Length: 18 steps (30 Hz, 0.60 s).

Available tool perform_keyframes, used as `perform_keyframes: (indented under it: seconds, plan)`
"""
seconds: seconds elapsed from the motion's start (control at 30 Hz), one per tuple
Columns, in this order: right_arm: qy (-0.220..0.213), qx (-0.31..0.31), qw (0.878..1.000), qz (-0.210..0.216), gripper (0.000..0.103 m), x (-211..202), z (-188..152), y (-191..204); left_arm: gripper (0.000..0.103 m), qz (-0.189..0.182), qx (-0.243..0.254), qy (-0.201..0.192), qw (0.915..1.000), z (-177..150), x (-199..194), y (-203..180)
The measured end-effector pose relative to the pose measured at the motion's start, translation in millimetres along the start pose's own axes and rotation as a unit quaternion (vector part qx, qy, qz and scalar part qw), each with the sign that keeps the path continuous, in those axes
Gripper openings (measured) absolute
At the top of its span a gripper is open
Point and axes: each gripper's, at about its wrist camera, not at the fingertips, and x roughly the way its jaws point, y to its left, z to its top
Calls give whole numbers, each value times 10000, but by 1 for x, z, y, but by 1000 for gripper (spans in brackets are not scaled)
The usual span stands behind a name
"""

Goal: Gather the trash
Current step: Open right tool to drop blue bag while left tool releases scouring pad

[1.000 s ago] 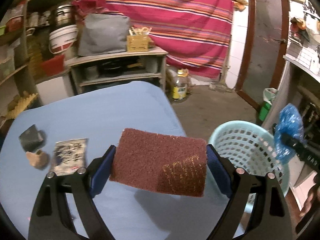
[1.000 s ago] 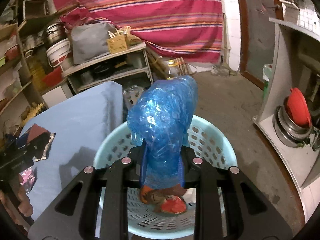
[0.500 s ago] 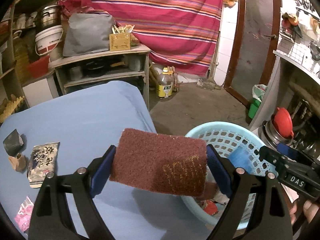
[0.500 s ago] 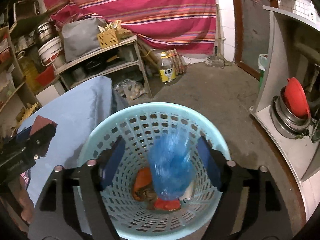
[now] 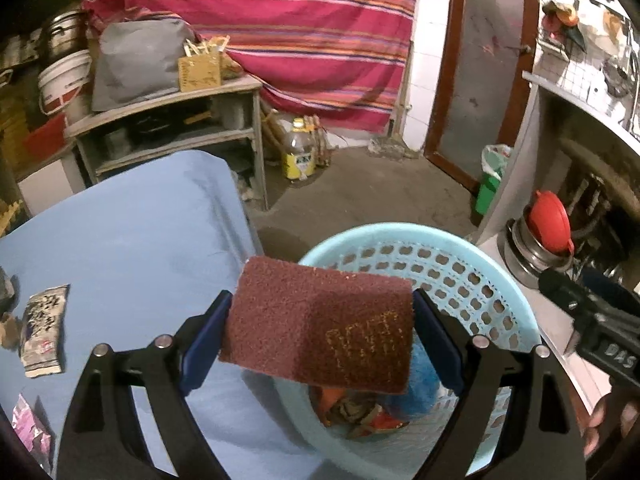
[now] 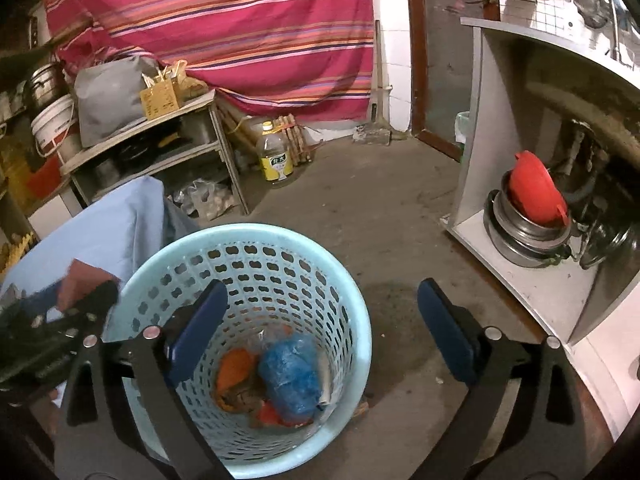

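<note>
The left tongs (image 5: 320, 344), clamped on the flat dark-red scouring pad (image 5: 320, 320) above the near rim of the pale blue perforated plastic basket (image 5: 460, 264), should go further over its middle before letting go, while the empty right tongs (image 6: 322, 328) are opening, nothing between them.

wall: striped red cloth (image 5: 280, 28) | floor: bare concrete (image 6: 360, 216) | furniture: wooden shelf (image 5: 168, 120)
</note>
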Motion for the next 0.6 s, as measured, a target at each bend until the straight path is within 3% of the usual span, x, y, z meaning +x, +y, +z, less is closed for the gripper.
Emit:
perform_keyframes:
  seconds: [0.3,0.6]
  plan:
    - [5,54,10000,11,94,-3,2,-1,87,-201,149,474,9986,4,33,-13]
    - [18,126,9999,53,94,-2,5,-1,88,-201,167,513,9983,1,42,-8]
